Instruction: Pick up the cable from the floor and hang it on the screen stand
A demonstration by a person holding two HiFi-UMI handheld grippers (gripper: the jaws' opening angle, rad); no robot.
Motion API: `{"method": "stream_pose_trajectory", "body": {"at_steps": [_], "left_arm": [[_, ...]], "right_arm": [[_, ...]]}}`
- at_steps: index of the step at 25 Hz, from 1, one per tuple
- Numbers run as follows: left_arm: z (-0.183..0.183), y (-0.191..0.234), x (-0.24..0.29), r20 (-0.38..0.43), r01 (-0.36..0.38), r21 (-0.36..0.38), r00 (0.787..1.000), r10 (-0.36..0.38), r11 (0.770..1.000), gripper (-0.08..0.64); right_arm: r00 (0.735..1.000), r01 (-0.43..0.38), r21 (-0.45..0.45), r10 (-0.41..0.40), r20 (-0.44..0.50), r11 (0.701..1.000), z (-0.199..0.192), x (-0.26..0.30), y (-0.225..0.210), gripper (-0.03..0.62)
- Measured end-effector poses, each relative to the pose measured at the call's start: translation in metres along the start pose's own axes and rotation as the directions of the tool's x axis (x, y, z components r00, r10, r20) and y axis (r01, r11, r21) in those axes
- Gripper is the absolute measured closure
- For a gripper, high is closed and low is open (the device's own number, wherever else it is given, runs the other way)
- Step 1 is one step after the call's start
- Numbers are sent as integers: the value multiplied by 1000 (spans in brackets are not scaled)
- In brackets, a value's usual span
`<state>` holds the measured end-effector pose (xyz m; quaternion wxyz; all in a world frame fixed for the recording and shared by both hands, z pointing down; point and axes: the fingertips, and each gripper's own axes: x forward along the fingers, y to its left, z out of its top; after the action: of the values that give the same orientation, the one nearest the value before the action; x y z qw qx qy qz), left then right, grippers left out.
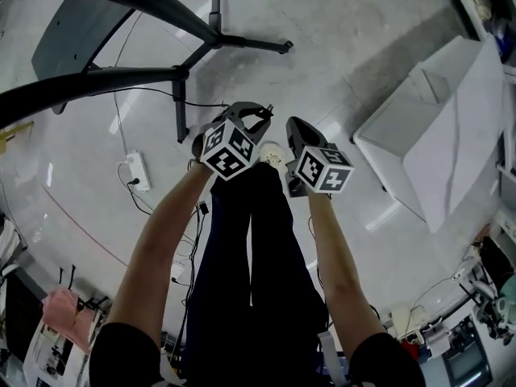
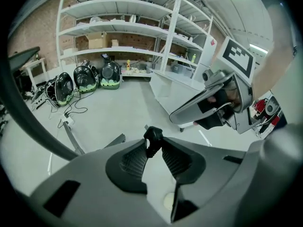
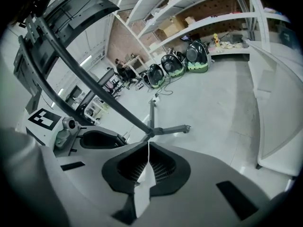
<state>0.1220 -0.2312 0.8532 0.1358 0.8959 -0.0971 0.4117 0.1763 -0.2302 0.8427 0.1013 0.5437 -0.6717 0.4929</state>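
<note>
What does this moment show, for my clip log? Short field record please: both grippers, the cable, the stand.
left gripper: fingers pinch a black cable end at their tips
right gripper: fingers together, nothing between them
height: both grippers held above the floor
screen stand: legs on the floor just ahead; cable end not on it

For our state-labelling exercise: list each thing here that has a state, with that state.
left hand-held gripper: shut on cable
cable: end pinched at the jaw tips
right hand-held gripper: shut, empty
power strip: on the floor, plug inserted
screen stand: standing on its legs
</note>
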Motion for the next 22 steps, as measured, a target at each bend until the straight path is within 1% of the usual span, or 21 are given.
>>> {"method": "stream_pose_trajectory", "body": {"at_steps": [4, 7, 11, 16, 19, 22], "left_arm": [[19, -1, -29, 46, -34, -46, 998, 36, 998, 453], [26, -6, -53, 69, -48, -78, 996, 53, 996, 454], [41, -6, -81, 107, -80, -123, 990, 93, 989, 454], [63, -8, -114, 141, -109, -155, 981, 131, 982, 453], [73, -12, -133, 160, -128, -184, 974, 158, 975, 453], [81, -17, -152, 180, -135, -229, 967, 178, 964, 454]], "right_arm": [[1000, -17, -18, 17, 2, 1000, 13, -16, 22, 566], [1000, -23, -25, 23, 0, 999, 15, -31, 40, 566], [999, -33, -63, 33, 7, 997, 30, -48, 59, 567], [999, -37, -74, 39, 18, 997, 51, -67, 79, 568], [999, -42, -80, 44, 21, 996, 59, -78, 93, 566], [998, -47, -75, 50, 38, 996, 69, -93, 106, 568]]}}
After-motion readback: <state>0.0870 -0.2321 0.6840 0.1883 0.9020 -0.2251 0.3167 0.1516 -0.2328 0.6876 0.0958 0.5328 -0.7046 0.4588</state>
